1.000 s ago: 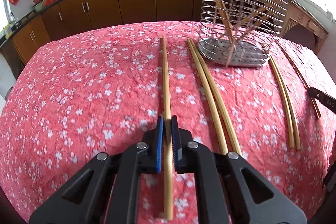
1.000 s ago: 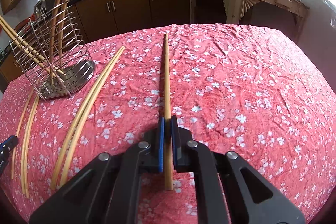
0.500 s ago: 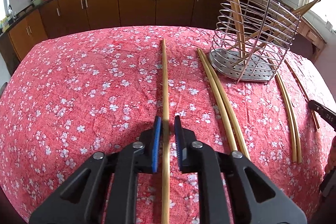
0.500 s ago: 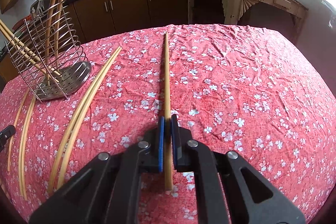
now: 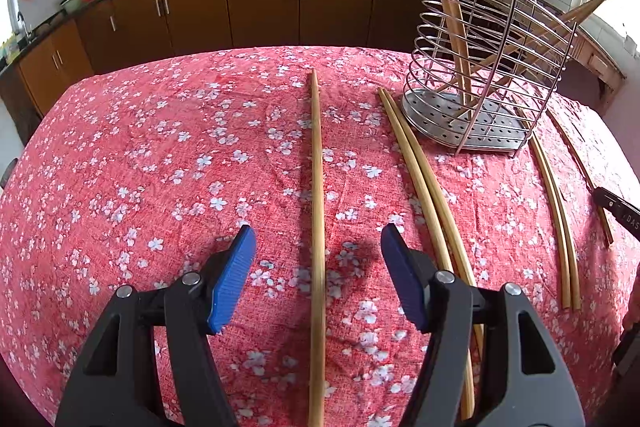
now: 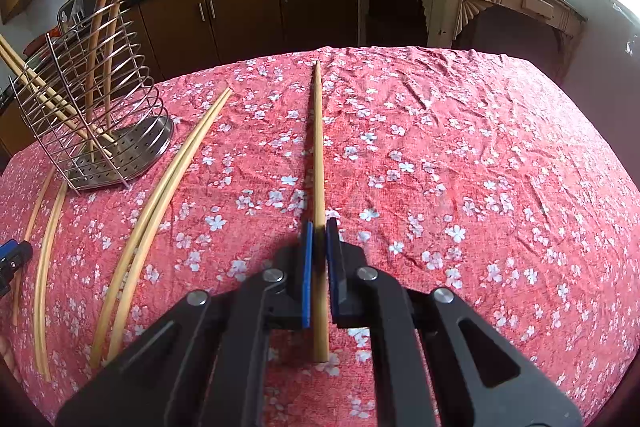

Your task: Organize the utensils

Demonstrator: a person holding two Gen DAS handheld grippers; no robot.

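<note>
Chopsticks are lying loose on the counter (image 5: 120,163) beside the wire holder (image 5: 480,67); light, stiff, slick, I am judging, best pinched near the thick end. My right tool (image 6: 318,267) is clamping one chopstick (image 6: 319,155); my left tool (image 5: 318,267) has just been opening, another chopstick (image 5: 317,187) lying free between its jaws

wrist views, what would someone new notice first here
The red floral tablecloth fills both views, with long bamboo chopsticks lying on it. The left gripper, jaws just opened, straddles one chopstick; the right gripper clamps another. A wire utensil holder stands behind, chopsticks leaning inside.
</note>
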